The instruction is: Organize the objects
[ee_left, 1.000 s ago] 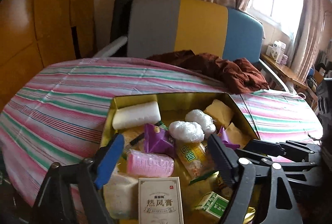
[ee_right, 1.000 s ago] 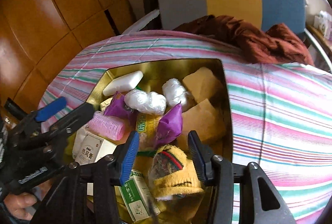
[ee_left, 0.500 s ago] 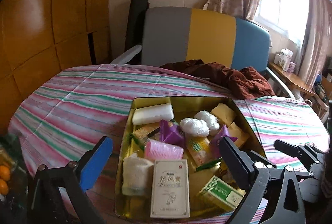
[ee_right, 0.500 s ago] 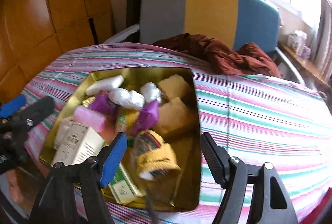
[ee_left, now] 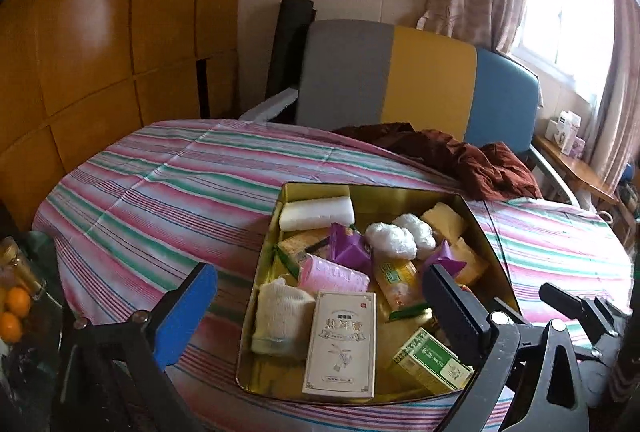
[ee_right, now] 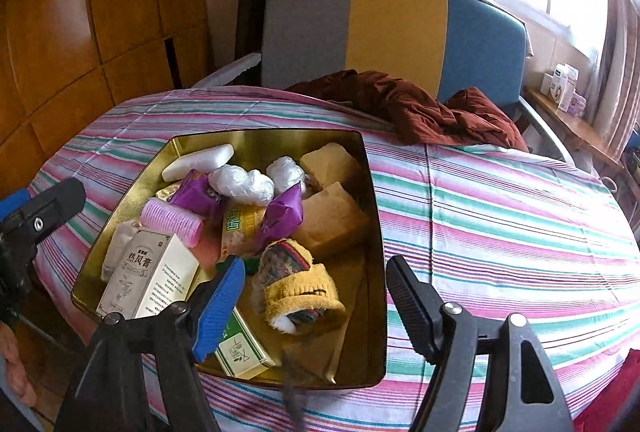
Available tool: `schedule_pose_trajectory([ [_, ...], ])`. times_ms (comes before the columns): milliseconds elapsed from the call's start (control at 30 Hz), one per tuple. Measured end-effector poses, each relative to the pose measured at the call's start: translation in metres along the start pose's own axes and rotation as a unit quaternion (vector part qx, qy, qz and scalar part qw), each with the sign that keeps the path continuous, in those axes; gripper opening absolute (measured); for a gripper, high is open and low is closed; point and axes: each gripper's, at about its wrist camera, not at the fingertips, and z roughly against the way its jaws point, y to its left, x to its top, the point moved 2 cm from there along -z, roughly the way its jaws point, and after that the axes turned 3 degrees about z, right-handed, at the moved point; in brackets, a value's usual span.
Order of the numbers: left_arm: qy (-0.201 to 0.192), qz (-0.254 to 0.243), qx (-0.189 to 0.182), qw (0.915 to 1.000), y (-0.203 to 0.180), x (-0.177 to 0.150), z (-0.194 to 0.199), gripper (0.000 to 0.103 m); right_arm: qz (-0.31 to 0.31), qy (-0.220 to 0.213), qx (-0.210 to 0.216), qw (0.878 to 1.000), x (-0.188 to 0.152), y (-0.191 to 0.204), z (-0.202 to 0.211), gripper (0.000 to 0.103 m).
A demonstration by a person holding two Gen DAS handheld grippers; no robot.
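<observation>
Hovering over full gold metal tin [ee_right: 372, 192], both tools spread, empty.
Left tool [ee_left: 316, 296], right tool [ee_right: 316, 296] gripped nothing; items looked packed, sorting seemingly near done.

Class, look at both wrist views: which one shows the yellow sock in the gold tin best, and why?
The right wrist view. There the yellow sock lies whole and close in the gold tin, just ahead of the open right claw. In the left wrist view, the claw's dark finger hides it almost entirely.

Left gripper [ee_left: 316, 306] (jaws wide apart) hangs over the gold tin [ee_left: 262, 272]
</observation>
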Motion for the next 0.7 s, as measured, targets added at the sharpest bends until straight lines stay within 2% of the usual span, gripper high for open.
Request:
schedule_pose_trajectory([
  [700, -0.003, -0.01, -0.001, 0.9999, -0.0014, -0.0036, 0.0047, 0.103, 0.009, 0.003, 0.004, 1.0, -0.0008, 0.0073, -0.0003, 0.074],
])
